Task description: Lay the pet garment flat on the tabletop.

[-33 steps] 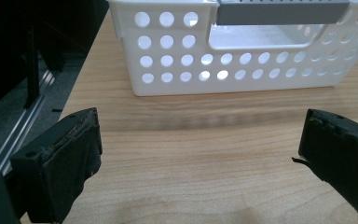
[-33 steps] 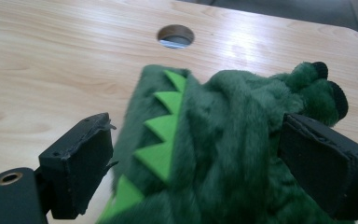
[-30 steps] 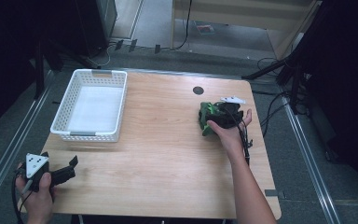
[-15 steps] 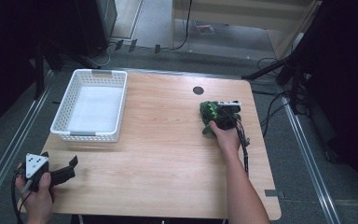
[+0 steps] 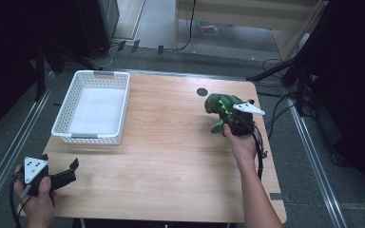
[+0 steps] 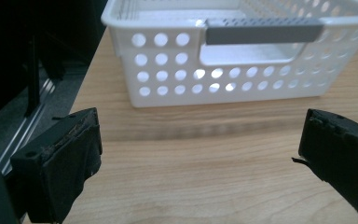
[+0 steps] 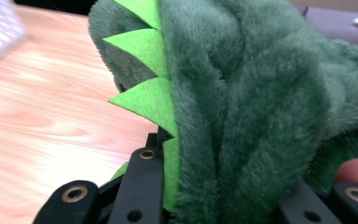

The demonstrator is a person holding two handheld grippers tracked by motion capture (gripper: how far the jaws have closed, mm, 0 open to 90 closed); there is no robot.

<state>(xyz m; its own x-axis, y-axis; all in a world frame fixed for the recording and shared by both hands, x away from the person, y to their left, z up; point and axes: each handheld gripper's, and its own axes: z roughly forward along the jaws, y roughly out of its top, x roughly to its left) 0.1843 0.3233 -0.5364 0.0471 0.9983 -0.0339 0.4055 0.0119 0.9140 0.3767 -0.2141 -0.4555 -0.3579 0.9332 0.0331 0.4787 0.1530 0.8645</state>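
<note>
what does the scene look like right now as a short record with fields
held item: green plush dinosaur with light green spikes
right hand-held gripper: jaws have just been closing, now shut on the plush, lifted off the table
left hand-held gripper: jaws open, nothing between them, at the table's near left corner
basket: white perforated basket with nothing in it, far left of the table
surface: wooden table
</note>
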